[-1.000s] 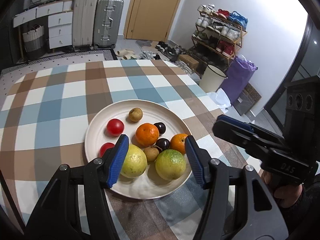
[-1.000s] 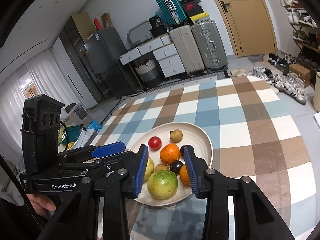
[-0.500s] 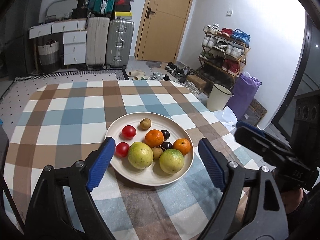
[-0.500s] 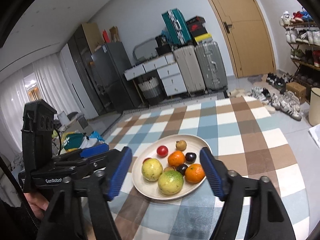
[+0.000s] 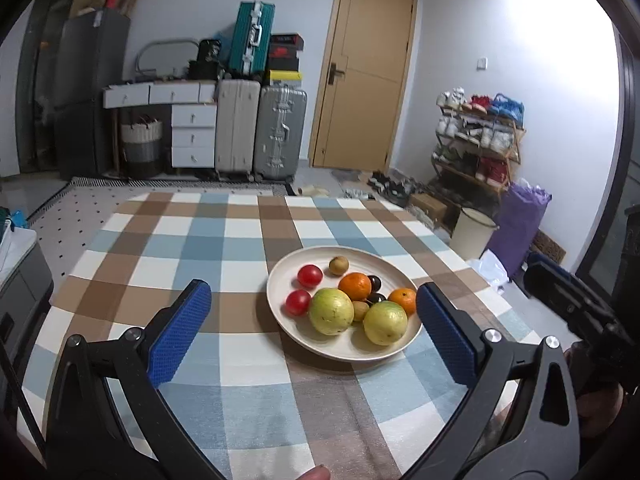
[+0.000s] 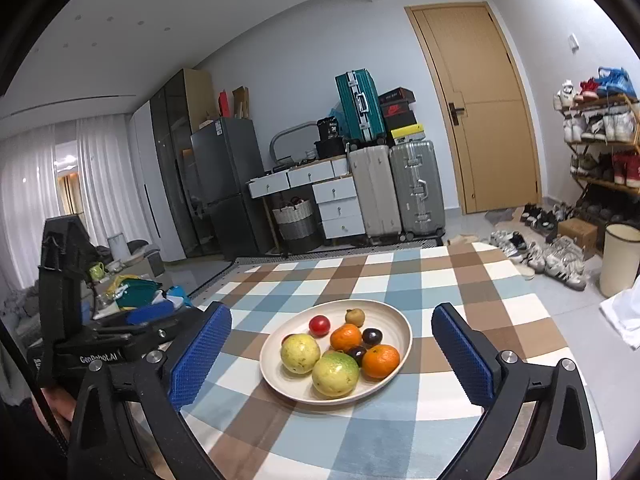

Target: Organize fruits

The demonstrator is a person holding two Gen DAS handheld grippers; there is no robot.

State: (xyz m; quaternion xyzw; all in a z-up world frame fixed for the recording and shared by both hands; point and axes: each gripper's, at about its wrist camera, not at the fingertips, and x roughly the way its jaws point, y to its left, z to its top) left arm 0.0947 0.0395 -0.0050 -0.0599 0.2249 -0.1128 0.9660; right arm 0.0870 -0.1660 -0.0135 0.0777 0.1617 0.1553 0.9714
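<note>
A cream plate on the checked tablecloth holds two yellow-green guavas, two oranges, two red tomatoes, dark plums and small brown fruits. My left gripper is wide open and empty, above the table in front of the plate. My right gripper is wide open and empty, held back from the plate. Each gripper also shows in the other's view: the right one and the left one.
The table's far edge faces suitcases, white drawers and a door. A shoe rack, a cream bin and a purple bag stand right of the table.
Both grippers have pulled back and up from the plate and opened wide. The fruits on the plate have not moved.
</note>
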